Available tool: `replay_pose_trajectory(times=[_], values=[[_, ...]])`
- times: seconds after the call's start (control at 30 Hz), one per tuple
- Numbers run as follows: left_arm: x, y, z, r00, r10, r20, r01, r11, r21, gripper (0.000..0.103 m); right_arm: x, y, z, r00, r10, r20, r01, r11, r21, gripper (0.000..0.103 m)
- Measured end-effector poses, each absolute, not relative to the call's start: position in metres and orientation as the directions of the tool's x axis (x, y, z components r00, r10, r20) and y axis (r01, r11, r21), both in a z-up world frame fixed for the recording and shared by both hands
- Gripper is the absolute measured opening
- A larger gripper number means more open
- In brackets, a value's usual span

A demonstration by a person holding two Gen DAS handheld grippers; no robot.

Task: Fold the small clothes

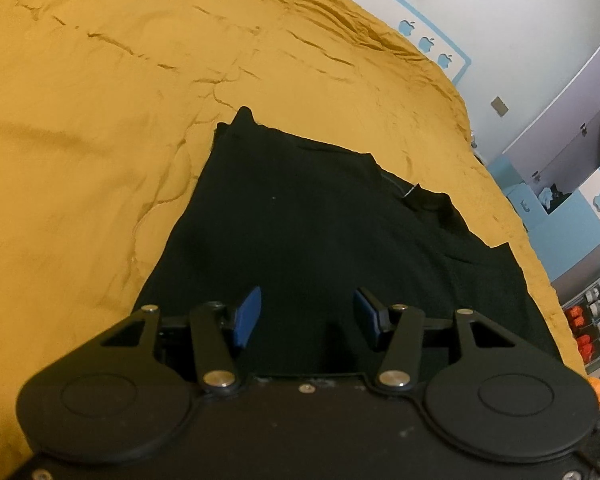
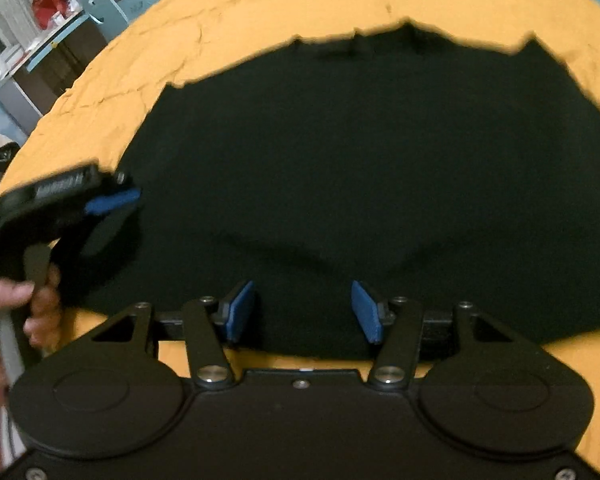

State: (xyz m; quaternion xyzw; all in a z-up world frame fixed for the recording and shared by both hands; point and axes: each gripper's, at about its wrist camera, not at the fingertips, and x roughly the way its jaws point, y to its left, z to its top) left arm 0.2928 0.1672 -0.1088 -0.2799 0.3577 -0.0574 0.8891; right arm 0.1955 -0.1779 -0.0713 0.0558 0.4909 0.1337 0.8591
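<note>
Surface: a bed (image 1: 100,140) under a wrinkled mustard-yellow cover, creases running across it toward the far edge.
Room: in the left wrist view, a white wall with a pale blue border of apple shapes (image 1: 426,44) beyond the bed's far right corner, and shelving with small orange items (image 1: 582,336) past the right edge. In the right wrist view, cluttered furniture and a red object (image 2: 50,2) past the bed's far left corner.
Garment: a black garment (image 2: 340,168) lies spread flat on the cover, its uneven upper hem pointing to the far edge of the bed; it sits nearer the right edge in the left wrist view.
Left gripper (image 1: 307,318): blue-padded fingers (image 1: 247,316) spread apart and holding nothing, poised over the near part of the black cloth; in the right wrist view it sits at the garment's left border (image 2: 120,204), held by the person's hand (image 2: 24,304).
Right gripper (image 2: 304,310): fingers (image 2: 366,310) parted, nothing between them, over the garment's near hem, with yellow cover showing just below.
</note>
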Motion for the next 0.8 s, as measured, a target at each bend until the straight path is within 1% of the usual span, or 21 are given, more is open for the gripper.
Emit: replay_pose_trajectory(times=[0.1, 0.17, 0.33, 0.37, 0.43, 0.47, 0.5, 0.57, 0.63, 0.7, 0.77, 0.8], values=[[0.291, 0.167, -0.110, 0.741, -0.301, -0.600, -0.097, 0.837, -0.539, 0.055, 0.176, -0.172, -0.075, 0.526, 0.263, -0.809, -0.197, 0.963, 0.185, 0.056], [0.290, 0.167, -0.110, 0.743, -0.297, -0.600, -0.092, 0.842, -0.531, 0.055, 0.168, -0.170, -0.080, 0.553, 0.259, -0.792, -0.185, 0.965, 0.186, 0.056], [0.290, 0.166, -0.109, 0.747, -0.297, -0.595, -0.088, 0.842, -0.532, 0.055, 0.154, -0.166, -0.093, 0.646, 0.262, -0.717, -0.200, 0.965, 0.171, 0.066], [0.290, 0.168, -0.106, 0.745, -0.311, -0.590, -0.083, 0.835, -0.544, 0.055, 0.151, -0.164, -0.093, 0.664, 0.259, -0.701, -0.196, 0.966, 0.171, 0.068], [0.287, 0.176, -0.096, 0.737, -0.362, -0.570, -0.062, 0.804, -0.591, 0.055, 0.149, -0.161, -0.088, 0.692, 0.259, -0.674, -0.200, 0.966, 0.165, 0.083], [0.284, 0.183, -0.090, 0.742, -0.382, -0.551, -0.047, 0.790, -0.611, 0.055, 0.146, -0.158, -0.083, 0.699, 0.267, -0.664, -0.213, 0.963, 0.163, 0.095], [0.281, 0.189, -0.085, 0.752, -0.387, -0.533, -0.034, 0.786, -0.617, 0.055, 0.143, -0.154, -0.079, 0.704, 0.278, -0.653, -0.229, 0.960, 0.162, 0.097], [0.274, 0.203, -0.071, 0.773, -0.364, -0.519, -0.018, 0.806, -0.592, 0.056, 0.136, -0.141, -0.072, 0.732, 0.299, -0.612, -0.277, 0.952, 0.132, 0.097], [0.274, 0.217, -0.064, 0.773, -0.341, -0.536, -0.024, 0.827, -0.561, 0.057, 0.126, -0.119, -0.069, 0.762, 0.288, -0.580, -0.336, 0.942, 0.026, 0.099], [0.278, 0.234, -0.064, 0.764, -0.314, -0.564, -0.059, 0.836, -0.546, 0.058, 0.118, -0.090, -0.072, 0.783, 0.278, -0.557, -0.419, 0.897, -0.141, 0.099], [0.284, 0.249, -0.070, 0.753, -0.308, -0.581, -0.094, 0.824, -0.558, 0.058, 0.107, -0.055, -0.080, 0.821, 0.245, -0.515, -0.471, 0.801, -0.370, 0.101], [0.288, 0.257, -0.073, 0.750, -0.323, -0.577, -0.096, 0.810, -0.578, 0.058, 0.102, -0.041, -0.086, 0.845, 0.229, -0.483, -0.472, 0.745, -0.471, 0.101]])
